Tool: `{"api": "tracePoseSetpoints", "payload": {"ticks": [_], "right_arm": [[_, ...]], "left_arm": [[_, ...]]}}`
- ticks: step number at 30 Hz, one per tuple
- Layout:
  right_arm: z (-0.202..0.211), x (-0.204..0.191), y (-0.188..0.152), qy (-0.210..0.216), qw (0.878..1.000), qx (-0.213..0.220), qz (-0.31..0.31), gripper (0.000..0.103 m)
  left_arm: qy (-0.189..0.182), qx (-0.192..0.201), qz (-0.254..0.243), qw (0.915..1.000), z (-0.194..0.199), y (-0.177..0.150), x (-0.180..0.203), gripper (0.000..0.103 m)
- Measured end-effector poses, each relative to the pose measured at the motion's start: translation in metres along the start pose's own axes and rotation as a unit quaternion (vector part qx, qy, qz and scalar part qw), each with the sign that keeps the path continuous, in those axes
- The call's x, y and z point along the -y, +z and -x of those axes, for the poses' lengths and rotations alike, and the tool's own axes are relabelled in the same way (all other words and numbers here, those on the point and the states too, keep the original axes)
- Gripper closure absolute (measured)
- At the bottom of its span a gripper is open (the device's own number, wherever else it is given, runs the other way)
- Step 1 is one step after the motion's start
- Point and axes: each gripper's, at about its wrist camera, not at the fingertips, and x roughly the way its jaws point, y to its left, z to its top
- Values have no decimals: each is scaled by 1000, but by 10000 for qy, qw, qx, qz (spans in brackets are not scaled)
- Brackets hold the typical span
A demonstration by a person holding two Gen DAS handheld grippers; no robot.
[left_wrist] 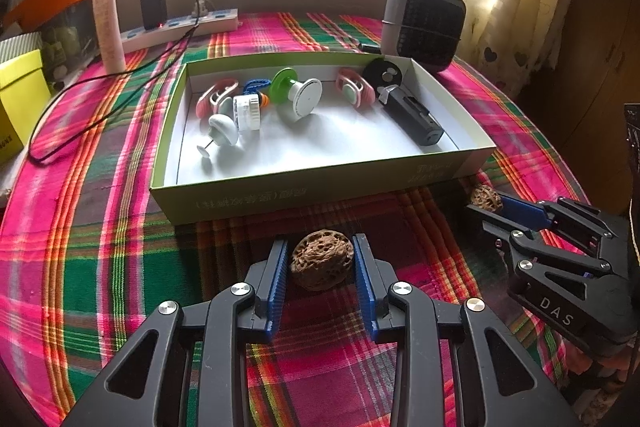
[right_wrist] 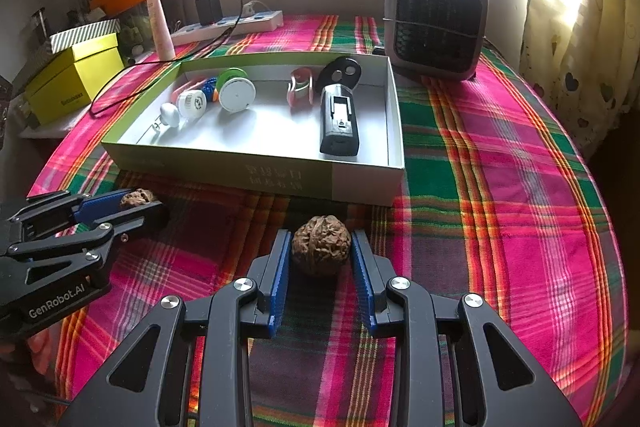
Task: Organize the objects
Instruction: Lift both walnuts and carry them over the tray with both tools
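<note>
Two brown walnuts are in front of a green-walled cardboard tray [left_wrist: 280,193] [right_wrist: 256,173] on the plaid tablecloth. My left gripper [left_wrist: 320,259] has its blue pads closed on one walnut [left_wrist: 322,259], just above or on the cloth. The same gripper and walnut show in the right wrist view [right_wrist: 138,197]. My right gripper [right_wrist: 320,251] has its pads closed on the other walnut [right_wrist: 321,250], also seen in the left wrist view [left_wrist: 485,199]. The tray holds a black rectangular device [left_wrist: 414,117], a green-and-white spool [left_wrist: 298,95], a white cap, clips and other small items.
A grey heater [right_wrist: 436,23] stands behind the tray at the right. A power strip [left_wrist: 180,27] with a black charger and cable, a pink tube [left_wrist: 108,25] and a yellow box [right_wrist: 74,77] sit at the back left. A curtain hangs at right.
</note>
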Motion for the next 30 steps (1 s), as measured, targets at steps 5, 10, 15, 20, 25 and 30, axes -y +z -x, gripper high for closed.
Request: {"api": "tracePoseSetpoints", "payload": {"ticks": [5, 10, 15, 20, 25, 30], "right_arm": [[3, -2, 1, 42, 10000, 44, 12, 72], [9, -5, 5, 91, 9998, 140, 46, 72], [11, -8, 8, 164, 9997, 176, 95, 72], [14, -8, 16, 173, 9995, 259, 109, 72], [15, -7, 25, 175, 9992, 335, 135, 72], [14, -7, 35, 178, 9989, 394, 158, 72]], "left_arm": [[23, 41, -40, 10000, 3, 0, 3, 74], [31, 157, -68, 9998, 10, 4, 4, 74], [38, 265, -96, 9996, 16, 9, 4, 74], [37, 342, -97, 9994, 20, 15, 4, 74], [39, 397, -104, 9992, 20, 22, 2, 74], [56, 483, -84, 9988, 21, 31, 0, 74]]}}
